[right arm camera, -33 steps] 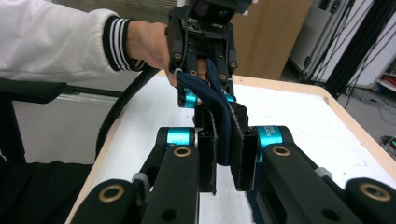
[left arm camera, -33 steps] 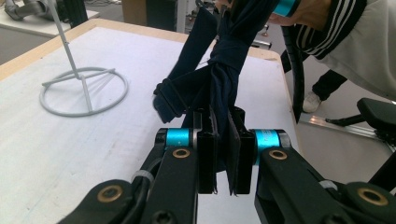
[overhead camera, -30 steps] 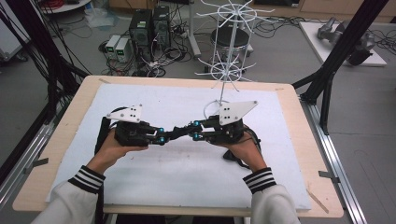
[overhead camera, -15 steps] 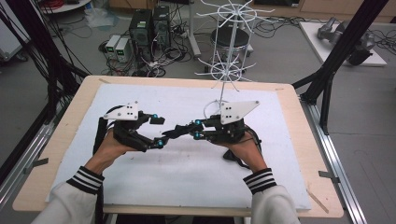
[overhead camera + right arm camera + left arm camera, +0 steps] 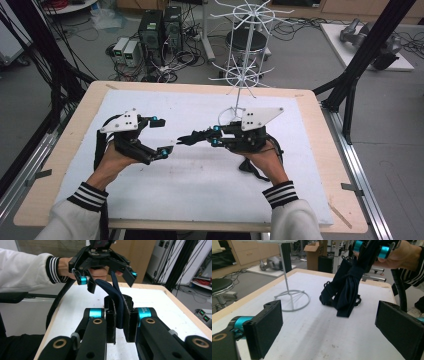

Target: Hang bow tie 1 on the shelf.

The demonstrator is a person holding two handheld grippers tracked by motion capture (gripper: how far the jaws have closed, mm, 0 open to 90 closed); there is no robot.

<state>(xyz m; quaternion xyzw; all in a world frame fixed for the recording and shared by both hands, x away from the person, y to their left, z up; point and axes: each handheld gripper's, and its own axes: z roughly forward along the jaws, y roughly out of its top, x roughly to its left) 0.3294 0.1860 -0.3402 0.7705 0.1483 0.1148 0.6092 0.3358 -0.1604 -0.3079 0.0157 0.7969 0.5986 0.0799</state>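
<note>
A dark navy cloth strap (image 5: 113,291) is pinched between the pads of my right gripper (image 5: 119,315), which is shut on it. In the left gripper view the cloth (image 5: 347,290) hangs from that right gripper (image 5: 370,247) down to the white mat. My left gripper (image 5: 162,136) faces the right gripper (image 5: 183,140) across a small gap above the middle of the table. Its jaws have just been opening and now stand wide, with no pad touching the cloth. The left gripper (image 5: 329,323) looks at the cloth from a short way off.
A white wire rack (image 5: 241,65) stands at the table's far edge, its ring base (image 5: 292,300) on the mat (image 5: 200,190). The wooden table edge (image 5: 60,150) frames the mat. Computers and cables lie on the floor behind.
The left gripper's jaws, shut at the cloth tip a second ago, have opened wide and let go. The left gripper has drawn slightly away to the left. The right gripper has stayed still.
</note>
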